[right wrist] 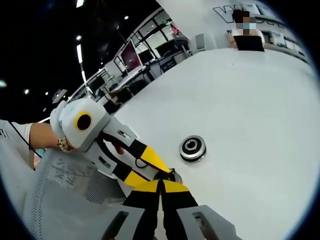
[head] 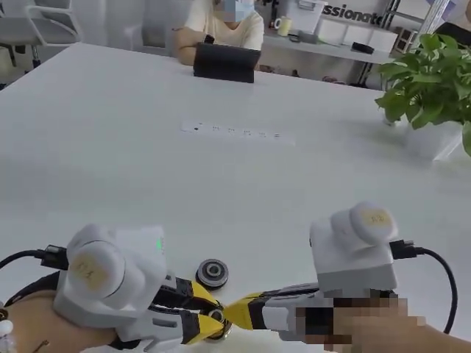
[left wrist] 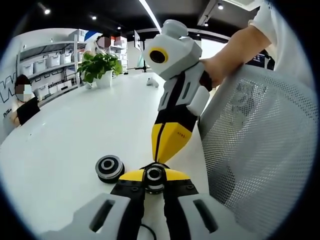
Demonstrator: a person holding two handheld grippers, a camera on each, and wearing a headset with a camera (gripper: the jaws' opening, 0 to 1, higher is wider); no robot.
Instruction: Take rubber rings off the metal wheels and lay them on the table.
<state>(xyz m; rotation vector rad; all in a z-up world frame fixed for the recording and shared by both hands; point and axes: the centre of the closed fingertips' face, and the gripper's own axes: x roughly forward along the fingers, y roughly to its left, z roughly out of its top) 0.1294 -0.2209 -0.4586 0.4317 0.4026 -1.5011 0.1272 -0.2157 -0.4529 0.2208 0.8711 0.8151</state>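
Wheel (left wrist: 155, 176) half hidden, clamped by left tool (left wrist: 155, 173); right tool (right wrist: 160, 184) narrow, its grasp unclear.

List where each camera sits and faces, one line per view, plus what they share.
Head view: on the headset, facing down and forward across the table; left gripper and right gripper at the bottom.
Left gripper view: on the left gripper, facing along its jaws, shut on a wheel; right gripper above.
Right gripper view: on the right gripper, facing the left gripper and the person's arm.
Shared: all show the loose wheel.
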